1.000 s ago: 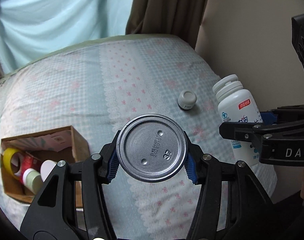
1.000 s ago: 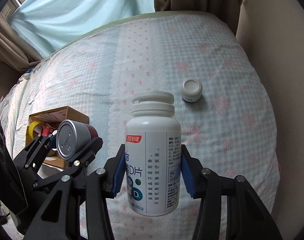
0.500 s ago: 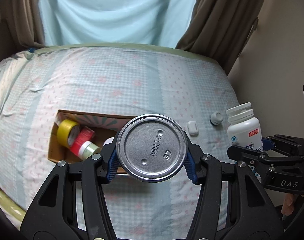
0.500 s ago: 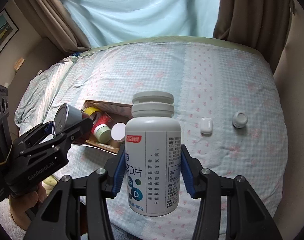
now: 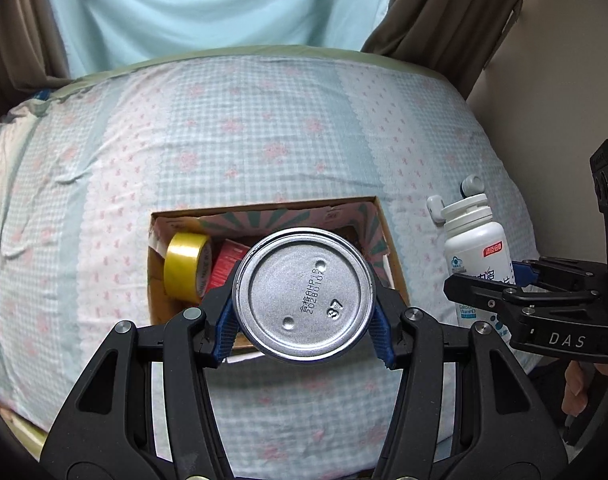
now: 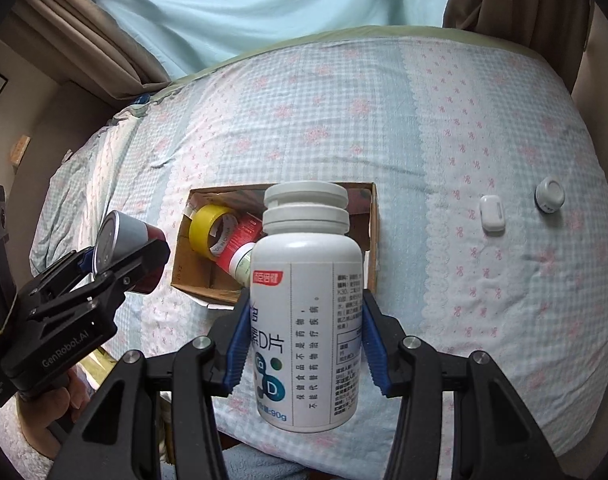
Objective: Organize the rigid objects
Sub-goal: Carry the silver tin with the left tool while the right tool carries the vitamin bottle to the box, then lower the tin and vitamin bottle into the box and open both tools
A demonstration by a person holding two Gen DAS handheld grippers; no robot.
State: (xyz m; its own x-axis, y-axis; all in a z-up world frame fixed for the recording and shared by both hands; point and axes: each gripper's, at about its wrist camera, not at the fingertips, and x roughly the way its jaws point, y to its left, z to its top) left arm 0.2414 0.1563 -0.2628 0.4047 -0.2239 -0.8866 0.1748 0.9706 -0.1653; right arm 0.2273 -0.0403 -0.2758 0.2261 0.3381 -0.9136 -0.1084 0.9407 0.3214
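Note:
My left gripper [image 5: 302, 334] is shut on a metal can [image 5: 302, 295], its silver bottom facing the camera, held above the near edge of an open cardboard box [image 5: 377, 216]. The can shows in the right wrist view [image 6: 122, 240] left of the box [image 6: 373, 216]. My right gripper [image 6: 305, 340] is shut on a white pill bottle [image 6: 307, 320], held upright in the air over the box's near right part. The bottle also shows in the left wrist view [image 5: 477, 248].
The box on the bed holds a yellow tape roll [image 6: 210, 230], a red item [image 6: 244, 240] and a white-capped jar [image 6: 242, 262]. A small white case [image 6: 492, 213] and a round white jar [image 6: 549, 195] lie on the checked bedspread to the right. Curtains hang behind.
Both grippers have swung left from the bed's right side and pulled back; the box now lies straight ahead under the can and bottle. Both grips are unchanged.

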